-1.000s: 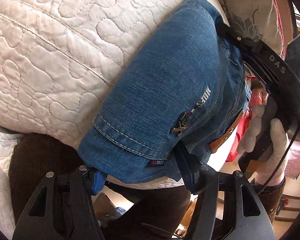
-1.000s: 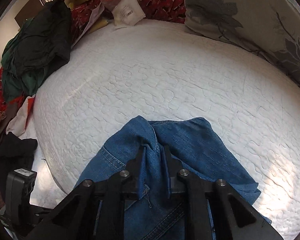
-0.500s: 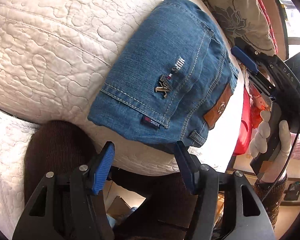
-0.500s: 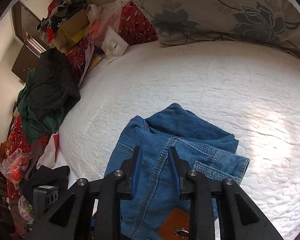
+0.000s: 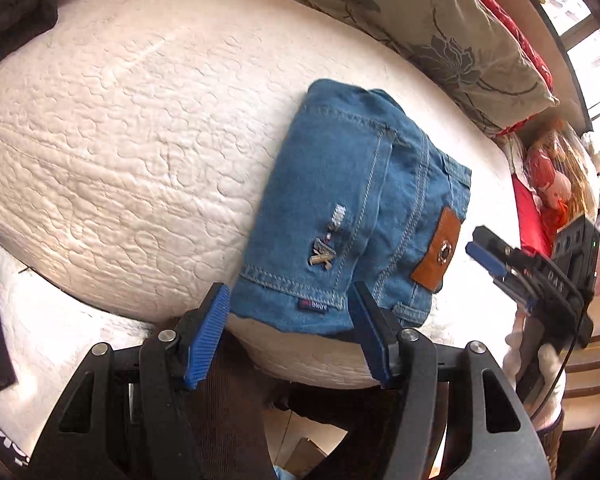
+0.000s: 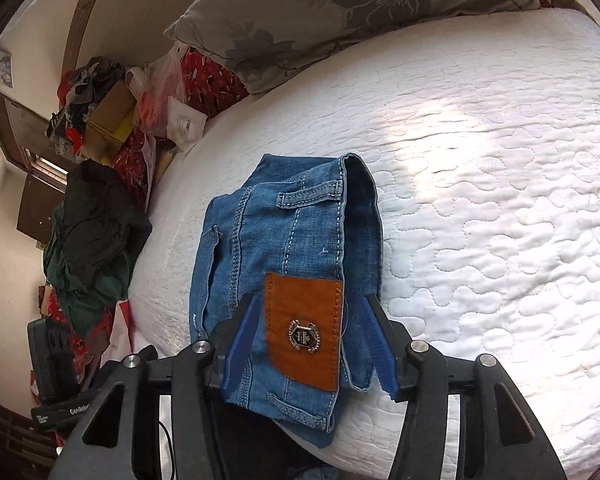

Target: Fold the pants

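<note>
The bed (image 5: pixel 148 152) wears a white quilted cover stitched in wavy, puzzle-like lines, with a bright patch of sunlight across it in the right wrist view. The folded blue denim pants (image 5: pixel 352 216) lie flat on the quilt near its front edge, a tan leather patch (image 6: pixel 304 328) facing up. At about one o'clock from them a grey pillow (image 5: pixel 432 28) printed with dark flowers rests along the head of the bed. At about ten o'clock, in the right wrist view, a heap of dark green clothing (image 6: pixel 96 232) sits at the bed's far-left edge.
</note>
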A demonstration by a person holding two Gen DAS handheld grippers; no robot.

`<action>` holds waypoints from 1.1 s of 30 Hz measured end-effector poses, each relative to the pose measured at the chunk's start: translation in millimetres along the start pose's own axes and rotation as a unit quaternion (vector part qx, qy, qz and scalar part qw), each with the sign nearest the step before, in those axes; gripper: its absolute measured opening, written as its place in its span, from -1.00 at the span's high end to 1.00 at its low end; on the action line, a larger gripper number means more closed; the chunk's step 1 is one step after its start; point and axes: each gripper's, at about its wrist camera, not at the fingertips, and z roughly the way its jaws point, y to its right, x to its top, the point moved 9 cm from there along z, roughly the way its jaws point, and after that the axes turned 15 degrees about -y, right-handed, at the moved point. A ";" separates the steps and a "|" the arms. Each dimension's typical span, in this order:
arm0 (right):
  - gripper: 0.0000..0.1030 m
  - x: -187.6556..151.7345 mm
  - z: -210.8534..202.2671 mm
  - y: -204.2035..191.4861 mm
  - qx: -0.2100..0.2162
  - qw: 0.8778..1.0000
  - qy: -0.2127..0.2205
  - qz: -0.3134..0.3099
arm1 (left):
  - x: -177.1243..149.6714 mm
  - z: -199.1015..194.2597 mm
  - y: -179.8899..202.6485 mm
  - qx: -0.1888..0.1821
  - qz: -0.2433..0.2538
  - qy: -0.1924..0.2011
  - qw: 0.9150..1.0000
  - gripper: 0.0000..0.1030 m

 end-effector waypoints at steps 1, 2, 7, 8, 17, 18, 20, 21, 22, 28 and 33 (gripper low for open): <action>-0.11 -5.0 3.9 1.4 0.001 1.000 -0.005 0.004 | 9.2 -0.6 -3.1 0.002 -0.003 0.000 1.000 -0.18; -0.11 -10.1 8.5 2.9 0.000 1.000 -0.011 0.005 | 17.6 -0.1 -5.2 0.006 -0.003 -0.001 1.000 -0.18; -0.12 -30.4 46.9 4.6 -0.016 0.999 -0.050 0.006 | 39.5 26.1 -7.8 0.018 -0.012 -0.035 0.999 -0.18; -0.03 -32.5 51.7 3.6 -0.028 0.998 -0.052 0.000 | 39.2 33.4 -6.1 0.012 -0.016 -0.049 0.999 -0.18; 0.69 -57.3 54.2 21.6 0.017 0.998 -0.043 0.030 | 26.7 86.9 -2.2 0.009 -0.026 -0.097 0.995 -0.51; 0.67 -55.6 52.1 22.3 0.031 0.998 -0.039 0.039 | 26.8 84.3 -2.2 0.002 -0.028 -0.100 0.995 -0.50; 0.60 -53.6 44.5 17.5 0.046 0.997 -0.037 0.044 | 28.0 72.5 -0.1 -0.006 -0.018 -0.093 0.996 -0.50; 0.59 -49.9 38.4 15.9 0.043 0.998 -0.032 0.043 | 29.9 62.5 1.7 -0.008 -0.011 -0.081 0.997 -0.50; 0.58 -45.4 30.9 15.3 0.037 0.998 -0.022 0.042 | 33.0 50.9 4.5 -0.013 -0.002 -0.068 0.998 -0.49; 0.42 6.1 -12.4 4.5 0.036 0.996 0.076 0.041 | 96.3 -3.5 39.1 -0.031 0.042 0.003 0.999 -0.49; 0.42 43.6 -9.5 -32.6 0.044 0.993 0.112 -0.010 | 134.4 24.9 63.9 -0.022 0.049 -0.021 0.998 -0.49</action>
